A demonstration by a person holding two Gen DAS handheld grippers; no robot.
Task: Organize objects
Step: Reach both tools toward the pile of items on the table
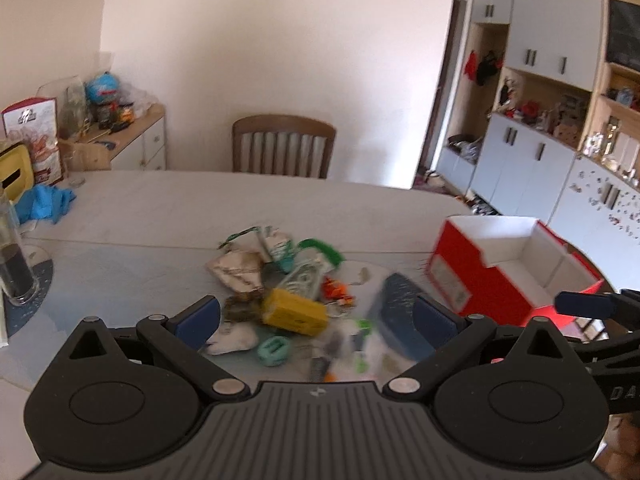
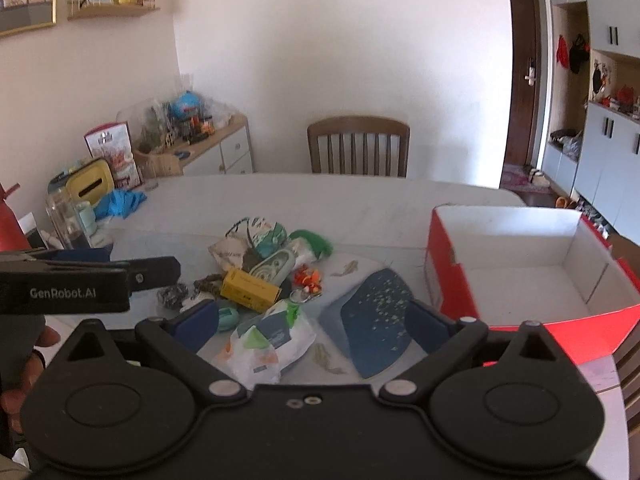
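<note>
**Both grippers open above the pile: risks of the first pick**

The left gripper [image 1: 316, 320] and right gripper [image 2: 312, 322] both stand wide apart with nothing between the pads, tilted down over the table [image 2: 360, 200]. Below them lies the pile: a yellow box [image 2: 250, 290], a white bag [image 2: 272, 340], a teal clip [image 1: 273, 350], orange bits [image 2: 308, 276] and a green piece [image 2: 314, 242], many touching or overlapping. The red box [image 2: 520, 264], open and empty, stands to the right, just beside a blue mat [image 2: 376, 320]. Likely faults: jaws closing on two neighbours at once, the slack bag slipping out, small bits being scattered, or the grippers colliding, since both aim at the same heap.
</note>
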